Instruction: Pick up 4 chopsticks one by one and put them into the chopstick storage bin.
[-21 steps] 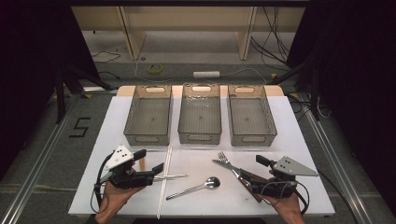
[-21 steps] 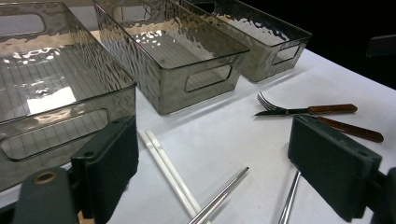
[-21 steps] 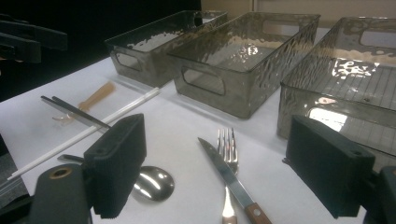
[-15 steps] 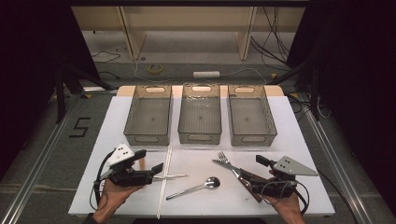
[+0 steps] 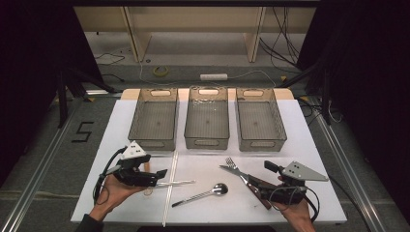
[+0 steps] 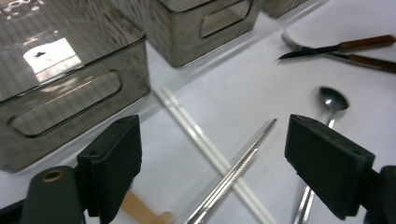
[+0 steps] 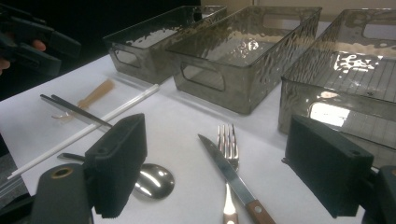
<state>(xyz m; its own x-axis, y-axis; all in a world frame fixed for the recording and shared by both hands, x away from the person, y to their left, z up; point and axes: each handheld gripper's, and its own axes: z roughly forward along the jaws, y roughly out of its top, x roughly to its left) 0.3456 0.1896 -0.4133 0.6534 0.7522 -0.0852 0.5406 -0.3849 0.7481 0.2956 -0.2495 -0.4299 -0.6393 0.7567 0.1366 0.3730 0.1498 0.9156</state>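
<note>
fingers of both grippers gape wide, metal chopsticks crossing white chopsticks between bins.

Jaws: I see mine wide apart, gripping nothing.
Between them: metal chopsticks crossing white chopsticks.
Right: spoon.

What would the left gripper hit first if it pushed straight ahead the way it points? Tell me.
Likely the metal chopsticks: they lie between the open jaws of the left gripper, crossing the white chopsticks just ahead. Beyond them lies the spoon. How high the jaws ride above the table is unclear, so they might pass over.
</note>
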